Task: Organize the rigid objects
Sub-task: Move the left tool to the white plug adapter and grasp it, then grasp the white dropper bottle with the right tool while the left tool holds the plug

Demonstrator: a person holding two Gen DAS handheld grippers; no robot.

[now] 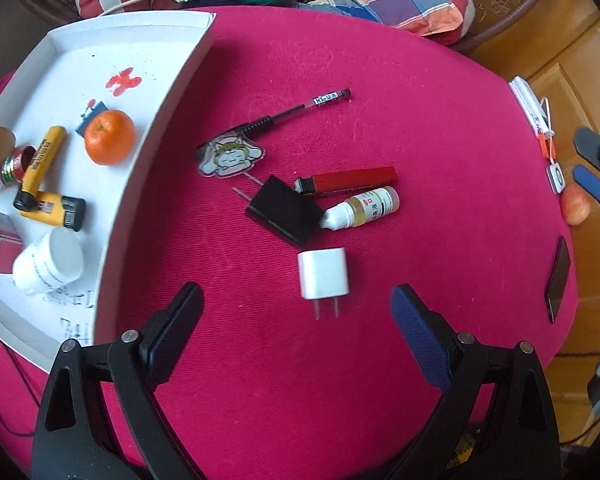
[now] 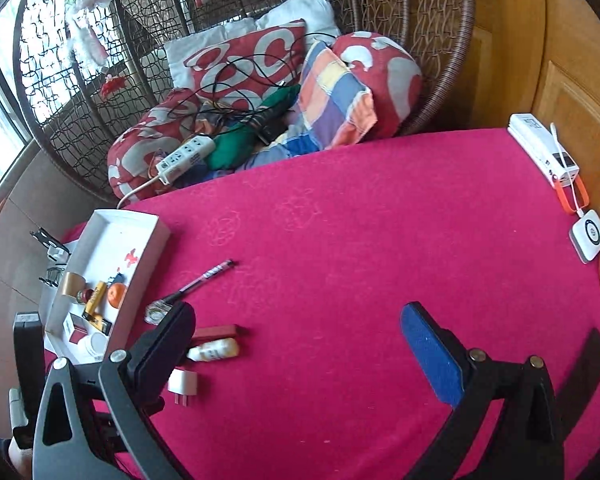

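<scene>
Black phone [image 1: 558, 280], cut off edgewise

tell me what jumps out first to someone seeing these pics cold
The bright magenta tablecloth fills both views. Left of it, a white tray holds an orange and yellow tubes. In the middle, a white charger plug lies just ahead of the open left gripper, near a black adapter.

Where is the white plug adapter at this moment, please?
In the left wrist view the white plug adapter lies on the pink cloth, prongs toward the camera, just ahead of the open left gripper, beside the black charger.
</scene>
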